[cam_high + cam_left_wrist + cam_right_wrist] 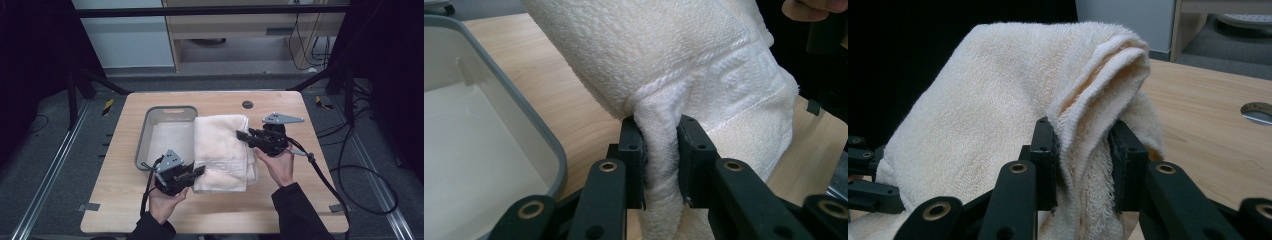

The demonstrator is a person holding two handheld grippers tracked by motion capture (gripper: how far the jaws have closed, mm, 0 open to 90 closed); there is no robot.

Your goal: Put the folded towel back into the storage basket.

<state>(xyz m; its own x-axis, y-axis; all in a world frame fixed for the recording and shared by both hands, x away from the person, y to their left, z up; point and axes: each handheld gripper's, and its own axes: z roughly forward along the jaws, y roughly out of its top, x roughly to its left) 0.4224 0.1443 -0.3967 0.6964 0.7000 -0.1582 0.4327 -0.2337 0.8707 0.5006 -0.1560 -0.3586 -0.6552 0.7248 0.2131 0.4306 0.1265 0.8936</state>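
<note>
Two hands come in from the near edge of the desk (120, 210), each carrying a gripper, and both grippers are clenched on the same folded cream towel (222, 150). Nearest, the left gripper (200, 171) points toward the towel's near left corner; in the left gripper view its jaws pinch a bunched fold of the woven border (662, 150) between them, and the cloth bulges above and below the pads. The left hand (162, 200) wraps the gripper body from below, with the grey three-cornered plate (171, 160) on top. A little farther off, the right hand (277, 165) holds the right gripper (240, 134) at the towel's right edge, close to the far corner; in the right gripper view the jaws grip a doubled edge of terry (1083, 150), which rises in a ridge above them. A black cable (325, 180) trails from this gripper toward the near right corner of the desk. The towel lies between the two grippers, its left side draped over the right rim of a grey tray (145, 135) that sits on the left half of the desk. Beyond the towel, a round dark grommet (247, 104) sits near the far edge of the desk.
</note>
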